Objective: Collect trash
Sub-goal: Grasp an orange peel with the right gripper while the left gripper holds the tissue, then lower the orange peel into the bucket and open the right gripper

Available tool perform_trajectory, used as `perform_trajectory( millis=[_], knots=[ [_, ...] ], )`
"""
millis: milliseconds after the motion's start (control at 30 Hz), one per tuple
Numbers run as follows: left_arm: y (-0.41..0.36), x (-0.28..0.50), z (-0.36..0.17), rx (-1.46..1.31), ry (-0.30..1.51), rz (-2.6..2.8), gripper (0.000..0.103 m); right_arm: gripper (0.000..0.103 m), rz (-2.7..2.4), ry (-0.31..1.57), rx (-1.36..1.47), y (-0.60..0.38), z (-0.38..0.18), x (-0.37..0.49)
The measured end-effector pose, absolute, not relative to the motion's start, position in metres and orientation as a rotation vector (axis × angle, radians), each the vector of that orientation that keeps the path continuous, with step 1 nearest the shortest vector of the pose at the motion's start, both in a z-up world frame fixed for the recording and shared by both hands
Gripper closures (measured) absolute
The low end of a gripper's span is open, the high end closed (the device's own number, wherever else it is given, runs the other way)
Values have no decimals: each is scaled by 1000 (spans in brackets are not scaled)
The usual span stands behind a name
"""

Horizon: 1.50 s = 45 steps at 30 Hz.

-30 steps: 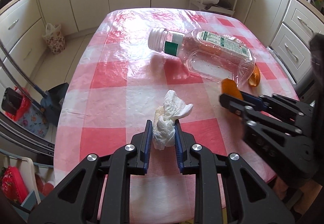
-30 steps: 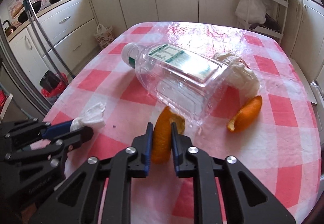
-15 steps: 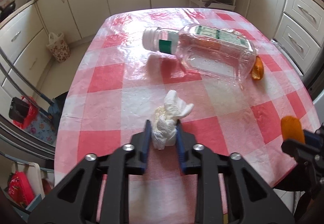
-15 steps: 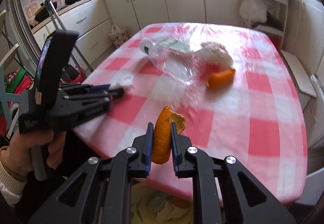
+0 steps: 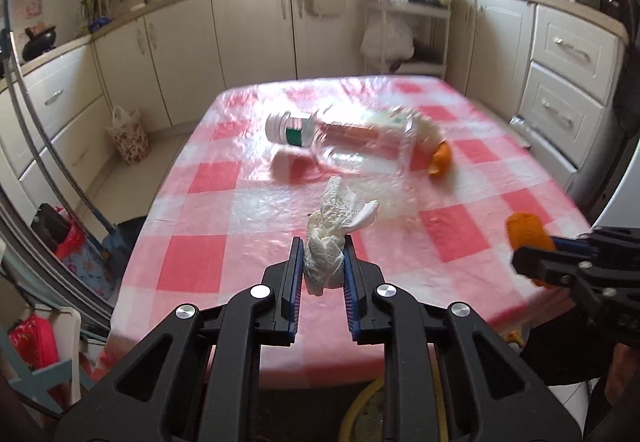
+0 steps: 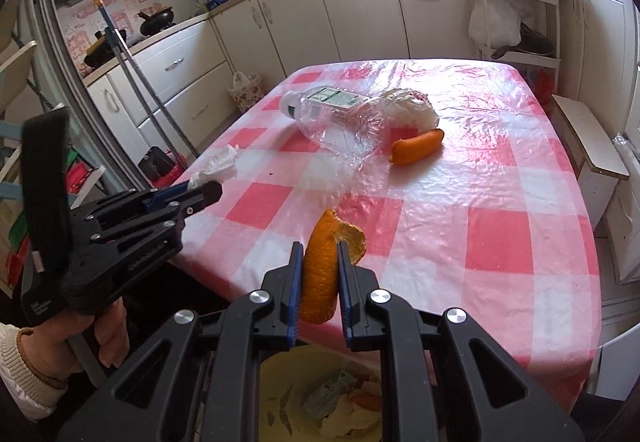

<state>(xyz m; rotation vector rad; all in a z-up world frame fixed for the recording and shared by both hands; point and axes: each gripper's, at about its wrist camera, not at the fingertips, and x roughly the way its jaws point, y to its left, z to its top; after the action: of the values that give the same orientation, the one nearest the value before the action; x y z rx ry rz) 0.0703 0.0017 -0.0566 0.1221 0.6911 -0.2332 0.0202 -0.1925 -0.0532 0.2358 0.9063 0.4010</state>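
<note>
Trash lies on the table (image 6: 500,202) with its red and white plastic cloth, and some of it is already in the tongs. I go from the largest piece to the smallest.

Largest is the clear plastic bottle (image 6: 336,114), which lies on its side near the middle of the table, its white cap toward the left side. It looks empty, so I judge it light, thin-walled and a little slippery; it will dent under pressure. The neck just behind the cap seems the best place to take hold. Behind it, touching it, is a crumpled white bag or wrapper (image 6: 412,108); I cannot tell exactly what it is. It seems soft and light, and can be pinched anywhere.

Next is an orange peel piece (image 6: 418,152) on the cloth just beside the bottle's base. It is curved, light, fairly stiff; a grip across its narrow width should hold.

The right gripper (image 6: 319,282) is closed on another orange peel (image 6: 320,274), above the yellow trash bin (image 6: 280,394) below the table edge. I judge that release comes next.

The left gripper (image 5: 321,274) is closed on a crumpled tissue (image 5: 330,238), soft and very light, over the near table edge.
</note>
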Motion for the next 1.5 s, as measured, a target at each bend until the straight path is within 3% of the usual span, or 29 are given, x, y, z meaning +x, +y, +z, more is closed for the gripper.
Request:
perform_trajectory(
  millis=[700,1367,1467,1500],
  knots=[
    [-1,-23,-43,82,668,-283,85,85,508,979,161,-172,-64,-42],
    [1,-53,-43,86,672,-305,84,84,536,1170,14,-145,-103,-63],
    [-1,-55,-45,97,680,-310,84,80,538,1213,-5,-141,-112,-64],
    [-2,-55,-46,102,684,-312,84,70,532,1230,-14,-140,-115,-65]
  ],
)
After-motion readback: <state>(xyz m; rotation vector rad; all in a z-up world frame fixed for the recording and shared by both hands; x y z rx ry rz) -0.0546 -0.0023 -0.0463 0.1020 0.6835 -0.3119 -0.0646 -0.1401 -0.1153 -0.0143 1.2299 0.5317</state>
